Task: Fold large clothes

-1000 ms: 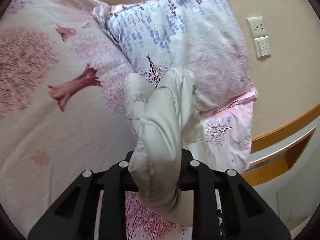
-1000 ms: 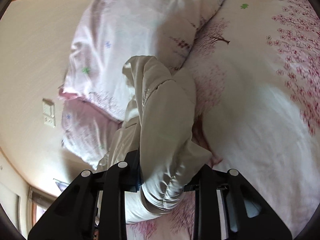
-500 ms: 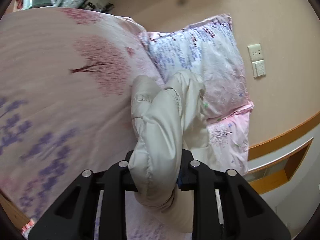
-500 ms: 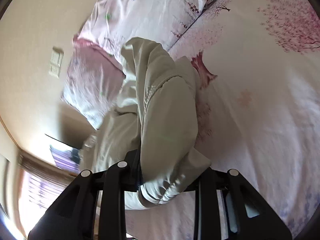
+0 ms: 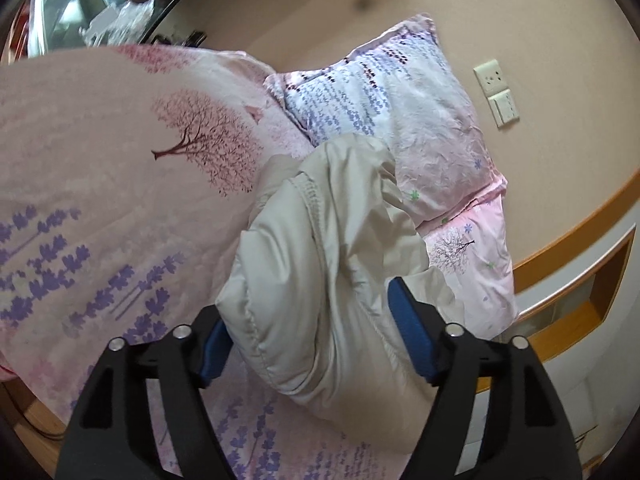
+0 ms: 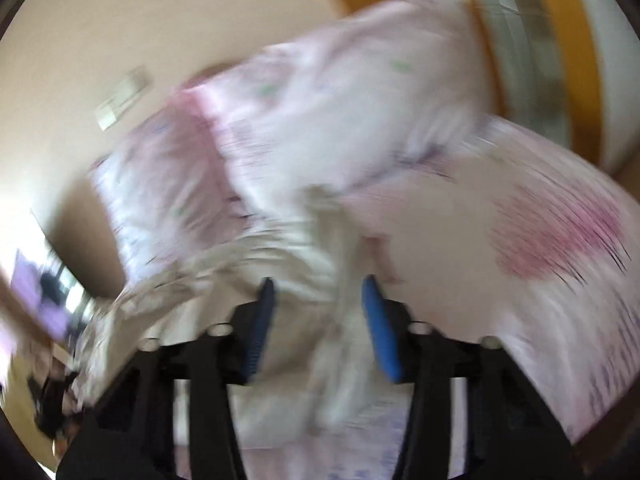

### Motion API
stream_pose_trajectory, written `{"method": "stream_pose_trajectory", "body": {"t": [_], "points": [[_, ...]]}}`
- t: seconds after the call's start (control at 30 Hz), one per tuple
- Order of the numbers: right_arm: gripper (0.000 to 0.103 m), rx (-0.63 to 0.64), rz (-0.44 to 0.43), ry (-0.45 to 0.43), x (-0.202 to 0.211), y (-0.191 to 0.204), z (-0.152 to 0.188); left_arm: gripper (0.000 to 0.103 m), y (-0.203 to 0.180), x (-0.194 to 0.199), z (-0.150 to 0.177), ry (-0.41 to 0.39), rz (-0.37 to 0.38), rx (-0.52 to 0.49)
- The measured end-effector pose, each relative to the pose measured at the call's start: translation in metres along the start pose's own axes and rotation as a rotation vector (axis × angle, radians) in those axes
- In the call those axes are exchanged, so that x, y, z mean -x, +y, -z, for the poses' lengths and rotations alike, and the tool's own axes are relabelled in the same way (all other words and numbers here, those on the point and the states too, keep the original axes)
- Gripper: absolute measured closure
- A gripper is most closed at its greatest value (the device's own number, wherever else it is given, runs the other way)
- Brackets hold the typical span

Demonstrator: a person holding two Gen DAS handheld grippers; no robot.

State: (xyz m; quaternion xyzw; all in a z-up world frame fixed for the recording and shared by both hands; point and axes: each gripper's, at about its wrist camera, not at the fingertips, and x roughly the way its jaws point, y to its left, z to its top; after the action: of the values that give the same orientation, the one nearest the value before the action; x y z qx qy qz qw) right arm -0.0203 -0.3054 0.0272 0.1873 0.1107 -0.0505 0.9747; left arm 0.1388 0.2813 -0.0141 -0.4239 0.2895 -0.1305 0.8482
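Observation:
A beige padded jacket (image 5: 320, 240) lies bunched on the pink floral bed cover (image 5: 120, 184), its far end against the pillows. My left gripper (image 5: 312, 312) straddles the near end of it; the jaws are opening, both blue pads (image 5: 412, 332) show, and they no longer press the cloth. The right wrist view is badly blurred. There my right gripper (image 6: 319, 284) has its jaws opening as well, with pale jacket cloth (image 6: 304, 264) loose between the blue pads (image 6: 378, 328).
Two flowered pillows (image 5: 400, 104) lean on the beige wall by a socket and switch (image 5: 496, 92). A wooden bed frame and shelf (image 5: 580, 280) run along the right. A mirror (image 5: 92, 4) hangs at the top left. The bed's edge (image 5: 36, 408) drops off at the lower left.
Both grippers held the jacket tight in the earlier frames; now both have spread their jaws and the cloth sits loose. The right wrist view has rolled and swung, leaving it blurred.

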Motion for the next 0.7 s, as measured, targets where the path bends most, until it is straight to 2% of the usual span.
{"method": "stream_pose_trajectory", "body": {"t": [0.07,0.17,0.27,0.4,0.5,0.67,0.7], "points": [[0.075,0.094,-0.088,0.051,-0.015,0.039,-0.001,0.028,0.0,0.001,0.002,-0.004,0.004,-0.011],[0.079,0.21,-0.178,0.14,-0.043,0.092,0.002,0.028,0.003,0.002,0.005,-0.001,-0.001,-0.016],[0.081,0.297,-0.228,0.232,-0.072,0.135,0.007,0.028,0.002,0.003,0.008,-0.006,-0.006,-0.03],[0.083,0.346,-0.236,0.315,-0.106,0.17,0.015,0.027,0.001,0.001,0.012,-0.005,-0.005,-0.052],[0.083,0.332,-0.229,0.376,-0.129,0.179,0.02,0.027,0.0,-0.001,0.012,-0.003,-0.008,-0.058],[0.083,0.343,-0.169,0.459,-0.157,0.19,0.032,0.027,0.001,-0.005,0.009,0.001,-0.008,-0.057],[0.083,0.345,-0.149,0.501,-0.167,0.191,0.037,0.027,0.002,-0.006,0.009,0.003,-0.007,-0.055]]}}
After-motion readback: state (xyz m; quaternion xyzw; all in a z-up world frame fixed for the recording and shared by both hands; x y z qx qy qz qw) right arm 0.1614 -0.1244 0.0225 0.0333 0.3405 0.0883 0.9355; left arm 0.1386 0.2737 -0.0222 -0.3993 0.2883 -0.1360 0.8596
